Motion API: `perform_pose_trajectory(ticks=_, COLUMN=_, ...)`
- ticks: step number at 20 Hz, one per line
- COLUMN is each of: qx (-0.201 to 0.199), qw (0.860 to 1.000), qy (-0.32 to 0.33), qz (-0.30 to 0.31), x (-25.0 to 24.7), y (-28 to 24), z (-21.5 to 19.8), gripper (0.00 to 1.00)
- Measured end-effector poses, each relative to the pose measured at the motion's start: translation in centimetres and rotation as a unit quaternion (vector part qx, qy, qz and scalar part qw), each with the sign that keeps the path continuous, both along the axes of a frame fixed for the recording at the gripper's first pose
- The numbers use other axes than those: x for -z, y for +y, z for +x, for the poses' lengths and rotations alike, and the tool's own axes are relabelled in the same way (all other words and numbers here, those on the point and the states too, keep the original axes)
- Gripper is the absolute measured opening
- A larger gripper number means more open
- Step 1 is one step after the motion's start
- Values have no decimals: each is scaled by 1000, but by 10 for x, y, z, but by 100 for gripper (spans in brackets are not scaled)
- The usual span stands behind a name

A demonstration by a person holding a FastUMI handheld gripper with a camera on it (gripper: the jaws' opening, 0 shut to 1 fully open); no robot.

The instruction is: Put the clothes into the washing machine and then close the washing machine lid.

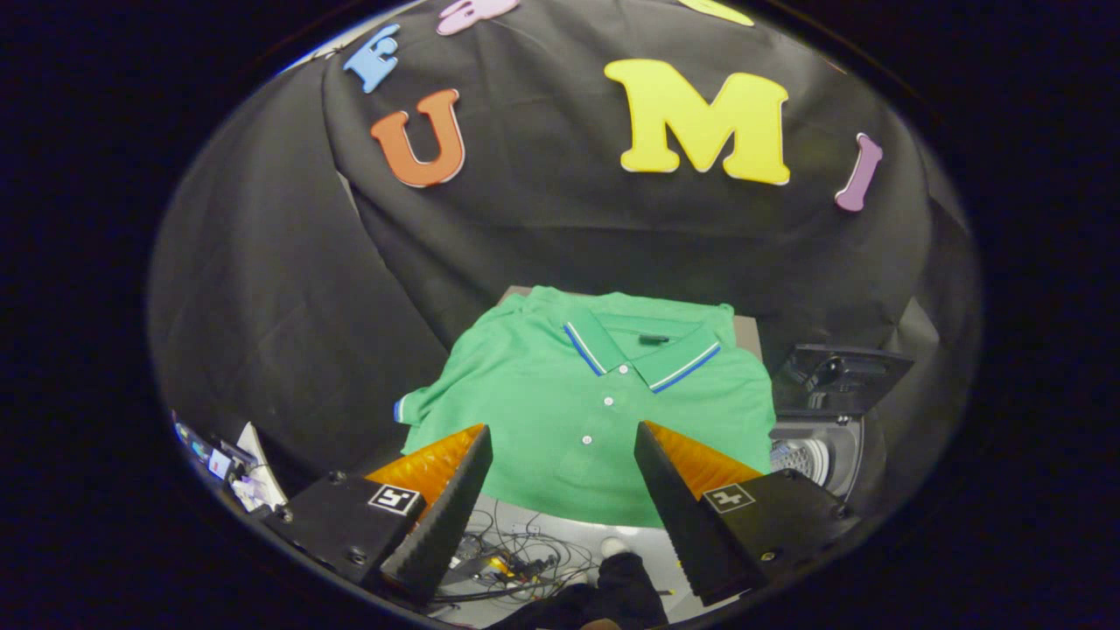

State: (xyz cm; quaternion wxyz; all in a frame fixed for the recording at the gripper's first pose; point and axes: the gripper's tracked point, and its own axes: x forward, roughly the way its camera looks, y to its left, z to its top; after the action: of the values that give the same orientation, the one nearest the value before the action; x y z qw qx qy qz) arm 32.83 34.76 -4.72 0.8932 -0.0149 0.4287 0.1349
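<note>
Hovering tongs (563, 437) apart, washing machine (822, 442) open — shirt (595, 402) outside

Even, fairly bright light; sharp centre, strong fisheye bending toward edges.

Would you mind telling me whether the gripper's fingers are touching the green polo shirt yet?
Cannot tell. In the gripper view the open gripper overlaps the green polo shirt, but its height above the cloth is unclear.

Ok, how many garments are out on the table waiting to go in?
1: a green polo shirt lies spread flat on the table, just ahead of the open jaws of the gripper, left of the washing machine. Anything underneath it would be hidden.
</note>
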Motion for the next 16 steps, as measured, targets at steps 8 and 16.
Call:
perform_pose_trajectory(ticks=8, qx=56, qw=983, qy=173, qz=6, x=65, y=6, z=33, gripper=100)
perform_pose_trajectory(ticks=16, qx=71, qw=967, qy=215, qz=-116, x=96, y=0, z=45, gripper=100)
